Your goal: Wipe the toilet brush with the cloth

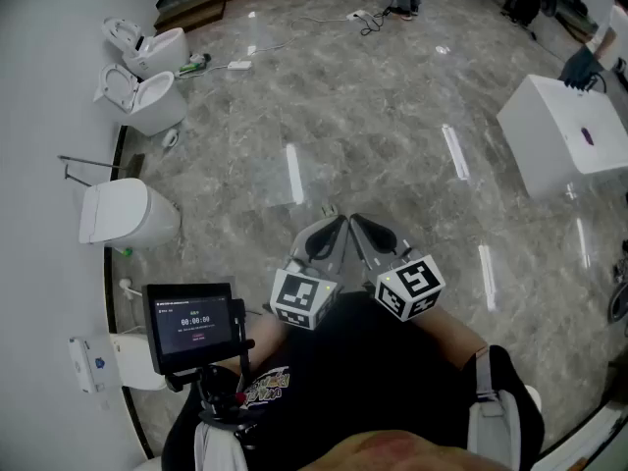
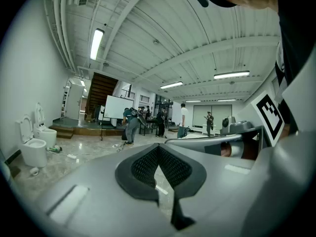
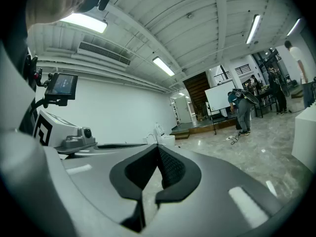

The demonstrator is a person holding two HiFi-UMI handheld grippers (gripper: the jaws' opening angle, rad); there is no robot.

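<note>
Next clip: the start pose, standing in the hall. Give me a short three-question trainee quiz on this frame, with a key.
1. True or false: the left hand-held gripper holds a cloth.
2. The right hand-held gripper has its jaws: A) wide apart, B) together with nothing between them, C) clamped on a brush.
3. In the head view, along which edge of the picture do the toilets stand?

Key: 1 false; 2 B; 3 left.
</note>
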